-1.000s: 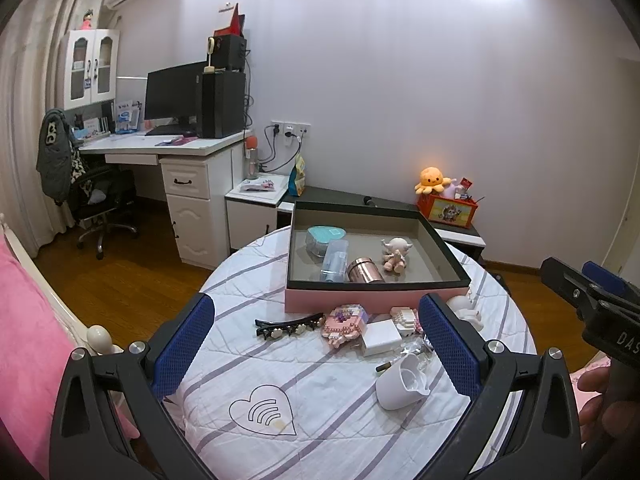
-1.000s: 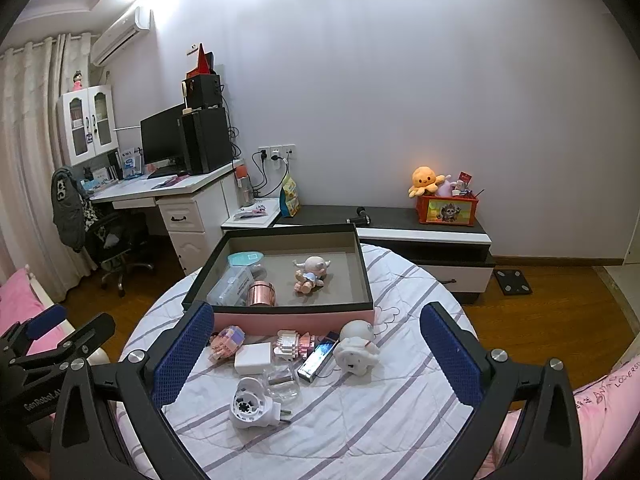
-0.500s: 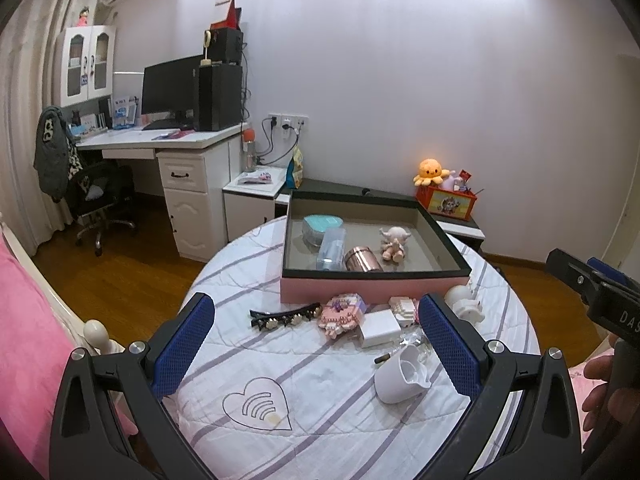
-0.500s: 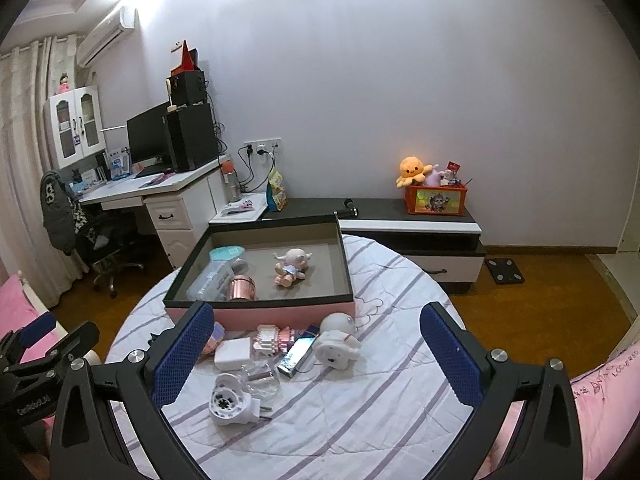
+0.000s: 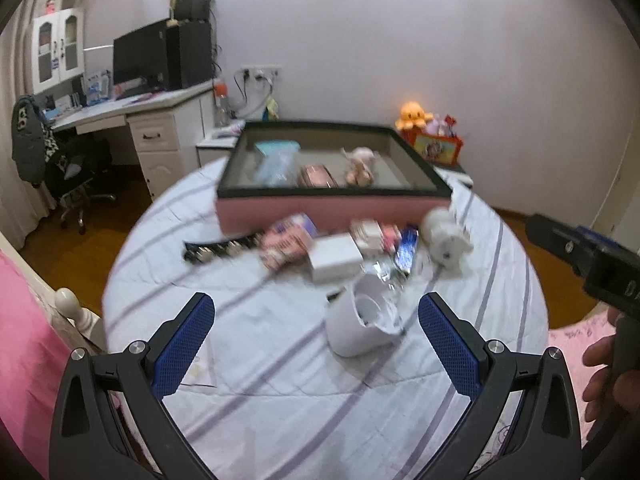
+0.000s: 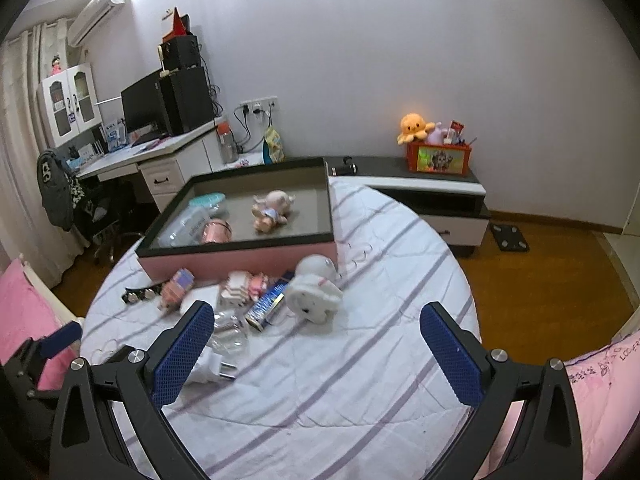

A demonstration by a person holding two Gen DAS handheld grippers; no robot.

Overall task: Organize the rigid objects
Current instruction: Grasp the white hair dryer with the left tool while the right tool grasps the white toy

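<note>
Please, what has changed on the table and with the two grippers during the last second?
Both grippers have come forward and lower toward the loose items before the pink box. The left gripper now faces the white plug adapter; the right gripper nears the white figurine. Nothing was grasped or released; both jaws remain wide open and empty. The items have not moved.

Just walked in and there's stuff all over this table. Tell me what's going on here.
A person holds a gripper in each hand over a round table with a striped cloth. Both the left gripper and the right gripper are open and empty. A pink box already holds a doll and a few containers. A white figurine, a white plug and other small items lie loose in front of it.
</note>
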